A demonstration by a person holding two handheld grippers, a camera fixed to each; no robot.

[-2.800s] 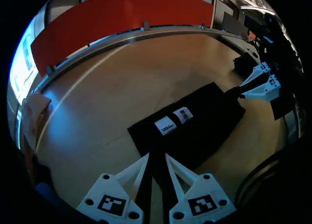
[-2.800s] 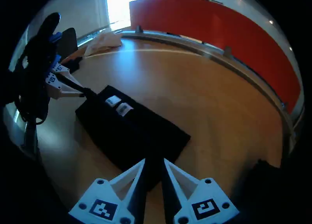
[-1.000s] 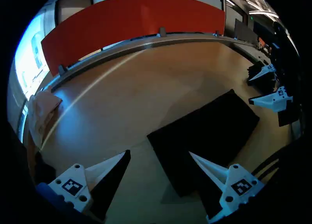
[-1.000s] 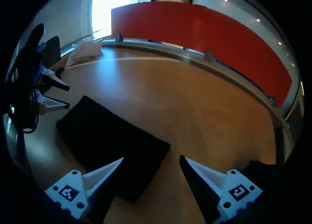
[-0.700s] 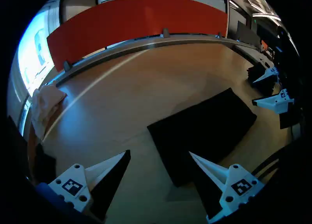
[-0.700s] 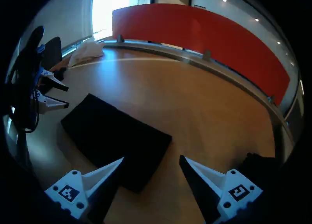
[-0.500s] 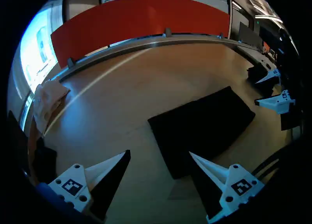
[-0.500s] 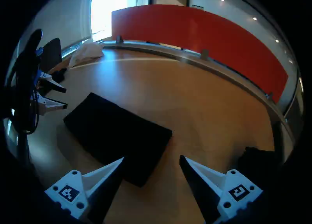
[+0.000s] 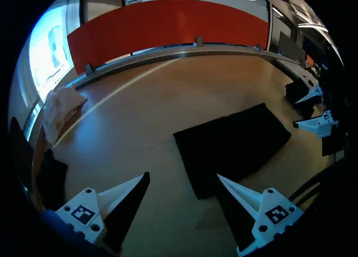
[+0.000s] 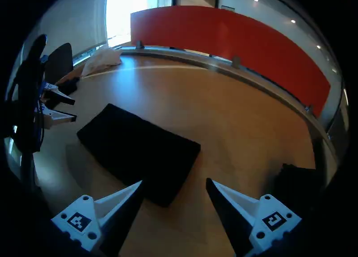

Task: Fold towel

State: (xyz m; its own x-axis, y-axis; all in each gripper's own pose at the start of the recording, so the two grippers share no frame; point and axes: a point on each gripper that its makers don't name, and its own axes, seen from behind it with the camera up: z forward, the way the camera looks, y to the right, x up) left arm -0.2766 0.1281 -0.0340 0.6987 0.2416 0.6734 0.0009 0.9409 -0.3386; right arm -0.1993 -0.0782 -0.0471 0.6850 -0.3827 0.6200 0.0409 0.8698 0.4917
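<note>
- as i look along the left gripper (image 9: 182, 176), i see its jaws spread wide and holding nothing, with both fingers out over the table (image 9: 134, 123).
- the towel (image 9: 232, 145) is black, folded into a flat rectangle, and lies on the wood just ahead and to the right of this gripper.
- in the left gripper view the towel's near corner falls between the two fingertips; i cannot tell how high the fingers are above it.
- in the right gripper view the right gripper (image 10: 174, 182) is spread wide too and carries nothing, with the towel's near edge between its fingertips.
- i cannot tell whether either of those fingers touches the cloth.
- each gripper also shows in the other's view, open, off one short end of the towel, near it but apart from it.
- a red panel (image 9: 170, 24) runs along the table's far edge, behind a metal rail (image 9: 179, 53).
- a pale cloth (image 9: 60, 107) lies bunched at the table's far left, well apart from the towel.
- a dark heap (image 10: 297, 181) sits by the table's right edge in the right gripper view; i cannot tell what it is.
</note>
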